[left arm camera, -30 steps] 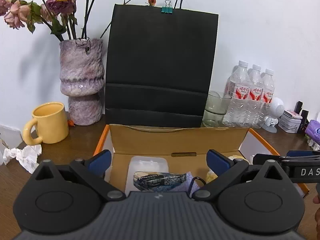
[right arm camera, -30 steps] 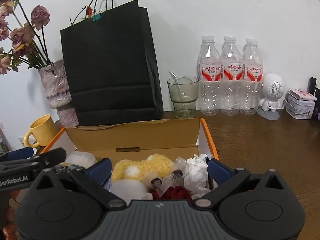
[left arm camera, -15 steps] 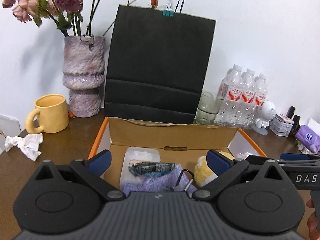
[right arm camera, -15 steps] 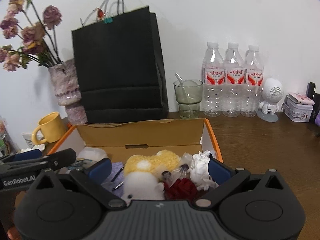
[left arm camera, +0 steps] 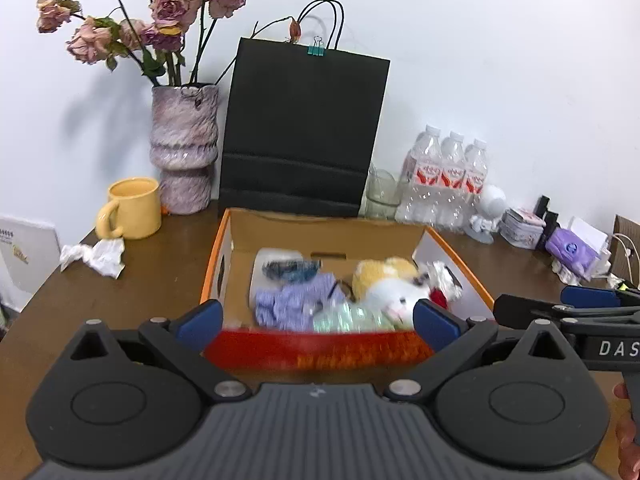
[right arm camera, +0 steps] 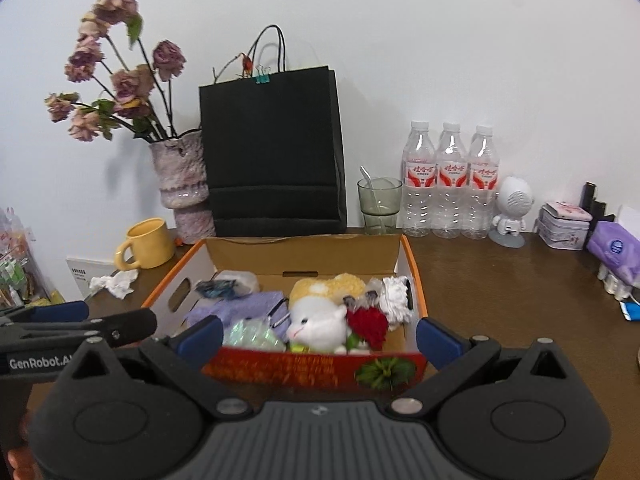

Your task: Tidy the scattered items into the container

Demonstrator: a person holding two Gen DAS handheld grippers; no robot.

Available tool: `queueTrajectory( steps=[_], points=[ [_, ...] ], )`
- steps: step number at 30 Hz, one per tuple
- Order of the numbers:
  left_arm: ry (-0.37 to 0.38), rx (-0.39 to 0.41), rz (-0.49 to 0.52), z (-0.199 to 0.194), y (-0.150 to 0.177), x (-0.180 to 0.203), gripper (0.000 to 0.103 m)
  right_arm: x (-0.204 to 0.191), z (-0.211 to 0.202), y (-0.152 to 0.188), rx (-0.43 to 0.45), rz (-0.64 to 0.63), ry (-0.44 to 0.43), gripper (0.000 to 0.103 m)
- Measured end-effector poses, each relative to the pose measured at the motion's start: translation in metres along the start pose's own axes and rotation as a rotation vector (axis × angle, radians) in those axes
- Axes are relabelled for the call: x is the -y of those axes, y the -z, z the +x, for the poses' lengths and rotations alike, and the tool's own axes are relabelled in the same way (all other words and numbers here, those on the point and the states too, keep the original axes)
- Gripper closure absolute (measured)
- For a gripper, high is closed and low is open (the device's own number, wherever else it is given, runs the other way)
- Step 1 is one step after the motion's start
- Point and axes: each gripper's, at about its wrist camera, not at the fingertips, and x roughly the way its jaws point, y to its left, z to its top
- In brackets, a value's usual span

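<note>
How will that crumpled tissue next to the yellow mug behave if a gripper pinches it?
The crumpled tissue looks like thin, loosely wadded paper, so probably very light and floppy. It should squash under the fingers rather than resist. Lying flat and irregular on the table, it is unlikely to roll; a push would probably just slide it.

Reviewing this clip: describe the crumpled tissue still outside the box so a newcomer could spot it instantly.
Start at the black paper bag against the wall, then go left past the purple vase to the yellow mug. The crumpled white tissue lies on the brown table just in front of that mug, the only loose white wad left of the cardboard box.
</note>
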Motion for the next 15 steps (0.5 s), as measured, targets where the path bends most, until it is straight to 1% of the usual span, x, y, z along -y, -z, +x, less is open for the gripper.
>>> queueTrajectory(
  steps=[7, 15],
  points=[
    [-0.033, -0.032, 0.011, -0.033, 0.013, 0.005, 0.0, -0.012, -0.043, 0.015, 0.008, -0.011, -0.003, 0.0],
    [-0.022, -0.051, 0.024, -0.051, 0.022, 0.01, 0.0, -0.017, -0.061, 0.025, 0.003, -0.011, -0.007, 0.0]
  ],
)
